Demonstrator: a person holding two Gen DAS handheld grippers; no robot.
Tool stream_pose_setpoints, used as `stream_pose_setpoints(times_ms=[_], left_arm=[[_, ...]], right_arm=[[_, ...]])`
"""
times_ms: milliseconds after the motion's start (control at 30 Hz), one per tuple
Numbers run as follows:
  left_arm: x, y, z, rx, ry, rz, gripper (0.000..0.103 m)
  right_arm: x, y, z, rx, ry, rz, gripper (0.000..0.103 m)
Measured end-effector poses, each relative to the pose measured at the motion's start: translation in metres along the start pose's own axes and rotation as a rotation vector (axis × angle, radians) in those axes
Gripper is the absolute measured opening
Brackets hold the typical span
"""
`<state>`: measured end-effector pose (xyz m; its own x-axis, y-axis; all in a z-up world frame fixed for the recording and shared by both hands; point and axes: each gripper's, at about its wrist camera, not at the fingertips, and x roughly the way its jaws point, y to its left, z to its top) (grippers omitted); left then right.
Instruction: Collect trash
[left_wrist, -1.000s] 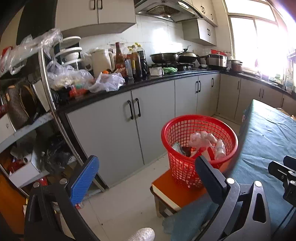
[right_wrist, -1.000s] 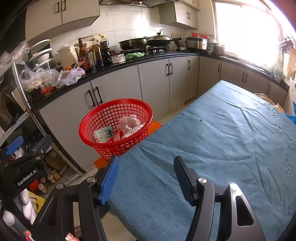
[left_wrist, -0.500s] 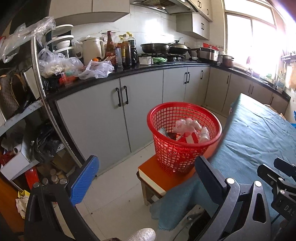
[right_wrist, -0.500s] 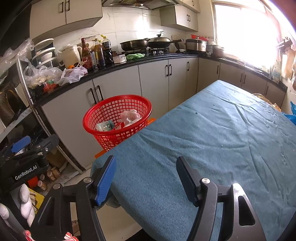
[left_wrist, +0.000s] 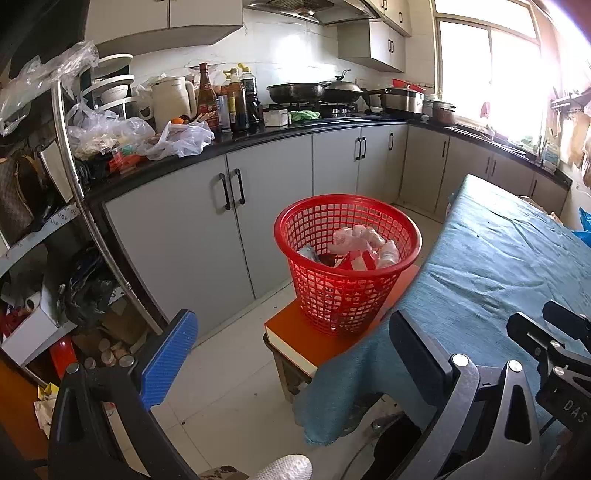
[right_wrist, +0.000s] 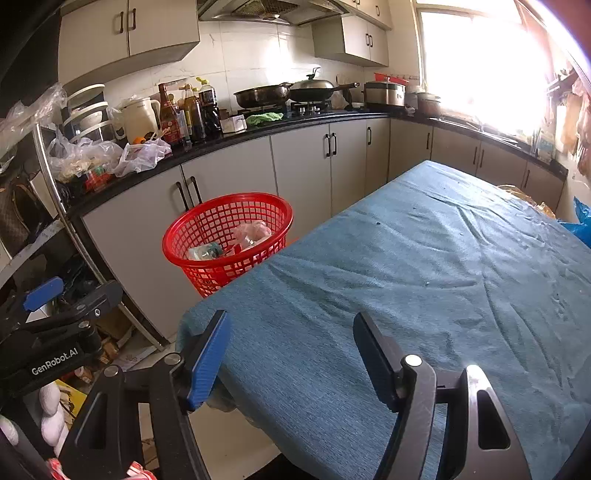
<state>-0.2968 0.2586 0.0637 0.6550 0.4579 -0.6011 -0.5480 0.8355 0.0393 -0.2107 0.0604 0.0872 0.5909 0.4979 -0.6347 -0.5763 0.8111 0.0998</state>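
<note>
A red mesh basket (left_wrist: 347, 225) stands on an orange stool (left_wrist: 295, 332) beside the table's corner. It holds trash: a pink crumpled bag (left_wrist: 352, 238) and plastic bottles. The basket also shows in the right wrist view (right_wrist: 227, 214). My left gripper (left_wrist: 291, 332) is open and empty, low over the floor in front of the basket. My right gripper (right_wrist: 290, 332) is open and empty, above the near end of the blue tablecloth (right_wrist: 424, 277). The left gripper's body shows at the left of the right wrist view (right_wrist: 55, 332).
Grey cabinets (left_wrist: 236, 206) with a cluttered black counter (left_wrist: 258, 133) run behind the basket. A metal shelf rack (left_wrist: 70, 158) with bags and boxes stands at the left. The tablecloth's corner (left_wrist: 332, 398) hangs over the stool. White tiled floor (left_wrist: 221, 376) lies between rack and stool.
Both grippers have pulled back and away from the basket, which now looks smaller and farther off. Both stay open and empty.
</note>
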Motion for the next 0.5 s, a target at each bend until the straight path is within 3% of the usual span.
stream_pose_setpoints(times_ms=[500], left_arm=[[-0.0015,0.0005,-0.0031,-0.011,0.018,-0.023,0.103]], right_arm=[[-0.0045,0.0065,-0.0009,-0.027,-0.02,-0.004,0.076]])
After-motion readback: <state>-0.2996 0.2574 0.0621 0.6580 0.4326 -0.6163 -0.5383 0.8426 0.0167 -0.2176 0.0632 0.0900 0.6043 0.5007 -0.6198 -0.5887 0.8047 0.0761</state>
